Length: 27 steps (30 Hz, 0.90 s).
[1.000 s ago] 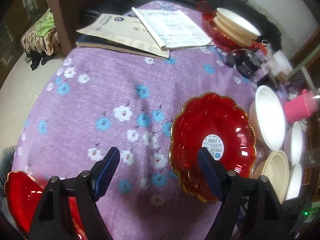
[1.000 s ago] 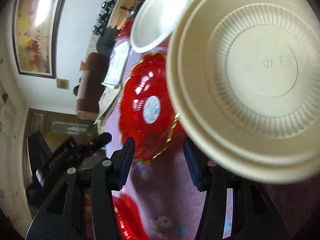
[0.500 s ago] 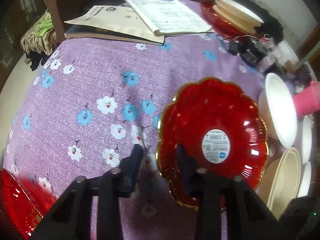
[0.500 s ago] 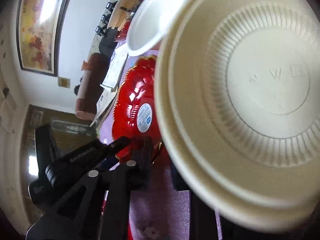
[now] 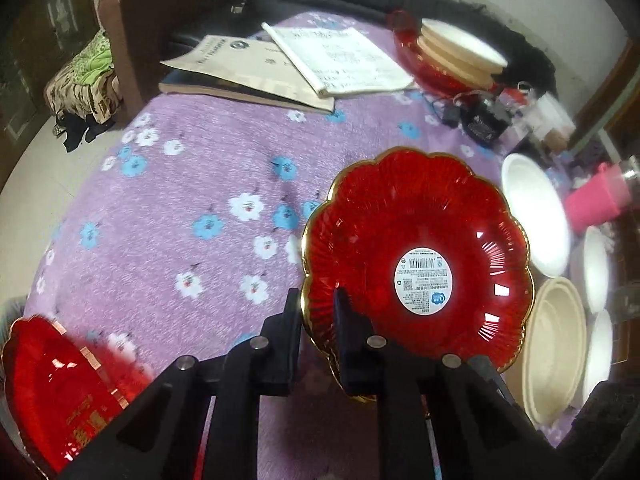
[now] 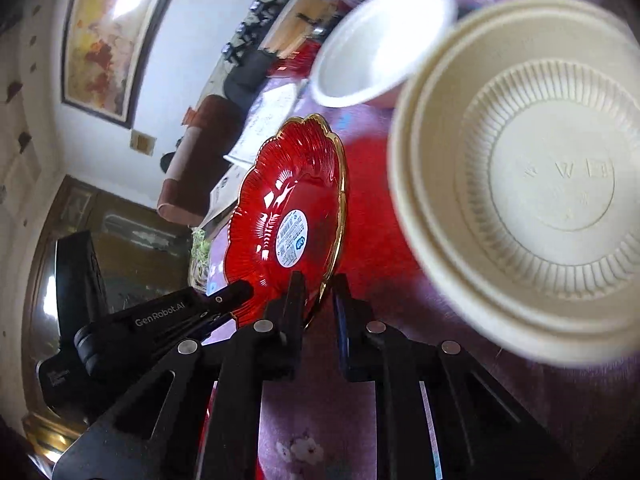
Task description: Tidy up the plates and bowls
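A red scalloped plate (image 5: 416,248) with a gold rim and a white sticker is tilted up off the purple flowered cloth (image 5: 192,184). My left gripper (image 5: 318,300) is shut on its near-left rim. In the right wrist view the same red plate (image 6: 288,208) stands on edge, and my right gripper (image 6: 320,284) pinches its rim. The left gripper (image 6: 224,300) shows there too, at the plate's lower edge. Nested cream bowls (image 6: 540,184) fill the right side, close to the right fingers. A white bowl (image 6: 380,44) sits behind them.
A second red plate (image 5: 52,392) lies at the near left. Far back, cream plates sit on a red dish (image 5: 456,52) next to open books (image 5: 280,68). Along the right edge are a white bowl (image 5: 536,216), cream bowls (image 5: 556,344), a pink cup (image 5: 596,200) and cables (image 5: 484,120).
Both grippers went from wide open to closed on the red plate's rim. The plate has tipped up from lying flat on the cloth.
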Each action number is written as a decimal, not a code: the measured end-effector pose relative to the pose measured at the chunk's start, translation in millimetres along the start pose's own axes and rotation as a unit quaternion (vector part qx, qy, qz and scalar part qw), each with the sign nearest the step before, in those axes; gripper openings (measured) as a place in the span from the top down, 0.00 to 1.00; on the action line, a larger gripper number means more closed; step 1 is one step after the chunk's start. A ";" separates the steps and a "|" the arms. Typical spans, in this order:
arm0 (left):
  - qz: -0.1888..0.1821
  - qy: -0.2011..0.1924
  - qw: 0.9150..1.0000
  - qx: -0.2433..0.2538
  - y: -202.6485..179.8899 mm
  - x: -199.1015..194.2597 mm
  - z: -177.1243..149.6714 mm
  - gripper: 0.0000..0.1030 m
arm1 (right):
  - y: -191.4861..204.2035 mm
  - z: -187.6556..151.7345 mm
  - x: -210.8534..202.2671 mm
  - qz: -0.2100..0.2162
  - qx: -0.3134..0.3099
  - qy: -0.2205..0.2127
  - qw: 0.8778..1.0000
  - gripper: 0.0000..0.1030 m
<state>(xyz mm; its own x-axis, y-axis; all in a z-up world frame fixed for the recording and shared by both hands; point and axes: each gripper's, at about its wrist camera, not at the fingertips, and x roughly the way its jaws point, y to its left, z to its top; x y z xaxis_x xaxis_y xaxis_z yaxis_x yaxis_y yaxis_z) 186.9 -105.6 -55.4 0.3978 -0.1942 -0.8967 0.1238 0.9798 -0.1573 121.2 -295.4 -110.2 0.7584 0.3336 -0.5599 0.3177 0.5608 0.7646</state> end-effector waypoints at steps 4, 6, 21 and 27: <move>-0.002 -0.027 1.000 -0.012 15.1 -31.3 -10.7 0.87 | 23.5 -14.1 -15.9 0.010 -0.051 -0.014 0.999 0.87; 0.000 -0.043 0.999 -0.019 26.0 -49.9 -18.8 0.87 | 33.4 -23.3 -22.6 0.017 -0.072 -0.016 0.997 0.87; 0.059 -0.087 0.990 -0.092 154.0 -119.9 -111.7 0.86 | 112.2 -146.8 -20.8 0.065 -0.222 0.067 0.970 0.87; 0.058 -0.066 0.989 -0.117 177.5 -104.5 -123.7 0.86 | 120.3 -171.8 -1.1 0.034 -0.257 0.098 0.961 0.87</move>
<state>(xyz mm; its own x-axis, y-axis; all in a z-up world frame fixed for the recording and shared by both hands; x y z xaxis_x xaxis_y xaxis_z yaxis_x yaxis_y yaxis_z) 54.9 94.6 -40.9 0.5143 -0.0695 -0.8548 -0.1374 0.9772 -0.1621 60.8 -98.0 -72.5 0.6304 0.4898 -0.6022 -0.0891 0.8163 0.5707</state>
